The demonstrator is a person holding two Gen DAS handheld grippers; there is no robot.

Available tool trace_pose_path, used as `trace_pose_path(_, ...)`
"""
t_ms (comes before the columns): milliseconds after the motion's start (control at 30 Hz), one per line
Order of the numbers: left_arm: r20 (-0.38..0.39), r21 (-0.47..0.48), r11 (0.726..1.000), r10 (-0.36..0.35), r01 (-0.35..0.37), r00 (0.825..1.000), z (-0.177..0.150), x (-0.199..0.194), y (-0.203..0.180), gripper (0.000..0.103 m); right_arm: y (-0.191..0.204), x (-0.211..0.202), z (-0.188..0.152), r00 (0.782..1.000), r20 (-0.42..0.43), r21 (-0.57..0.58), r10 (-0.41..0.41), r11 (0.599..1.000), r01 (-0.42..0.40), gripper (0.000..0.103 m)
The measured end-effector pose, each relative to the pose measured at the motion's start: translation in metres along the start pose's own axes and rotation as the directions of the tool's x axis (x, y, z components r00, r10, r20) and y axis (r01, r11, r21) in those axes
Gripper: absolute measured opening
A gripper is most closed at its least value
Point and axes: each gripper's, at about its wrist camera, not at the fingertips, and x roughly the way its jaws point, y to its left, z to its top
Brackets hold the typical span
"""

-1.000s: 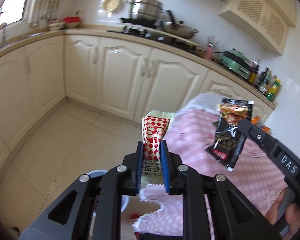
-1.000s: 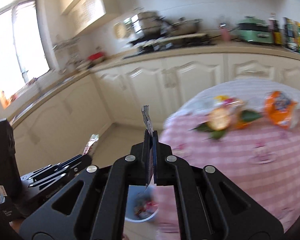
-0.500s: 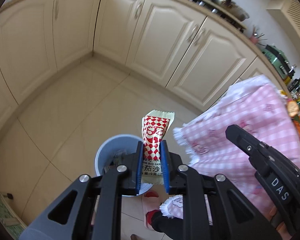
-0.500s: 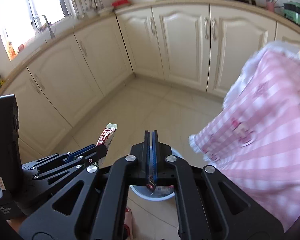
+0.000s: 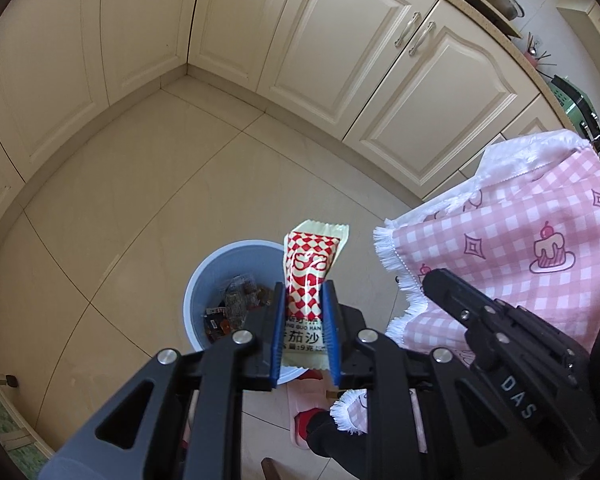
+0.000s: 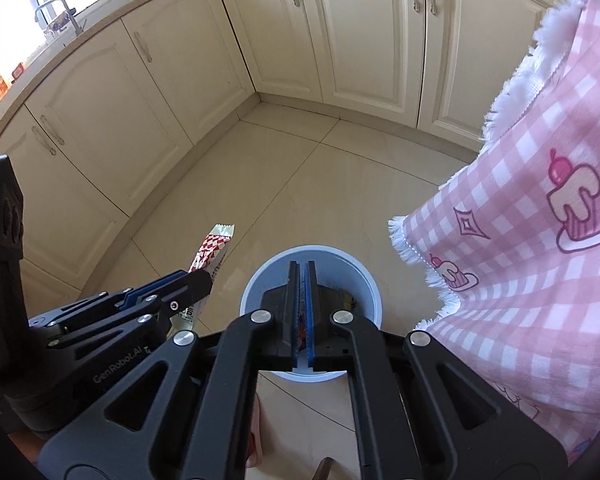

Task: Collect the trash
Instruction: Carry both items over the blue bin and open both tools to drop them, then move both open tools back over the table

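Cream cabinet doors [image 5: 364,56] wrap the far side of the room, and beige floor tiles [image 6: 300,184] spread out below me. On the right hangs a pink checked tablecloth [image 6: 540,248] with a white fringe and cupcake prints, its edge close beside the bin. The light blue trash bin [image 5: 204,280] stands on the floor straight beneath me, with dark wrappers [image 5: 236,308] lying in its bottom. My left gripper [image 5: 303,304] is clamped on a red-and-white checked ketchup sachet [image 5: 310,268], the blue pads [image 5: 278,332] pressing its lower half while the top stands upright above the right part of the bin's rim. In the right wrist view the same sachet [image 6: 212,250] pokes out from the left gripper [image 6: 188,280], left of the bin [image 6: 256,284]. My right gripper [image 6: 303,280] hangs directly over the bin's mouth, its jaws nearly together with a thin sliver of something reddish between the pads; I cannot tell what it is or whether it is truly pinched.
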Motion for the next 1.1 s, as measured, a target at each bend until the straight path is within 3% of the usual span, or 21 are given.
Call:
trace_pose_path(167,0.013,-0.006,1.0,-0.001,0.001,1.0,0.004,-0.003,0.0,0.02,-0.005,-0.001,0.001,1.0,-0.003,0.017,-0.005,1.0,0.005,0.003)
trace_pose_path(367,0.047,-0.008,1.0,-0.005,0.005,0.999,0.007,-0.017,-0.003,0.03,-0.003,-0.005,0.001,1.0,0.004,0.013,-0.007,1.0,0.007,0.004)
trace_pose_path(633,0.074,0.01,1.0,-0.006,0.005,0.997,0.008,-0.04,-0.015,0.031,0.001,-0.027,0.004,1.0,0.029,0.01,0.001,1.0,-0.001,0.004)
trace_pose_path(933,0.161,0.068,0.997,-0.037,0.027,0.986,0.008,-0.102,-0.05,0.031,0.007,-0.092,0.011,0.993,0.12,-0.019,0.018,1.0,-0.015,0.004)
trace_pose_path(1100,0.226,0.133,0.99,-0.071,0.041,0.972,0.01,-0.142,-0.091,0.038,-0.005,-0.15,0.019,0.979,0.206,-0.025,-0.009,1.0,0.015,0.004)
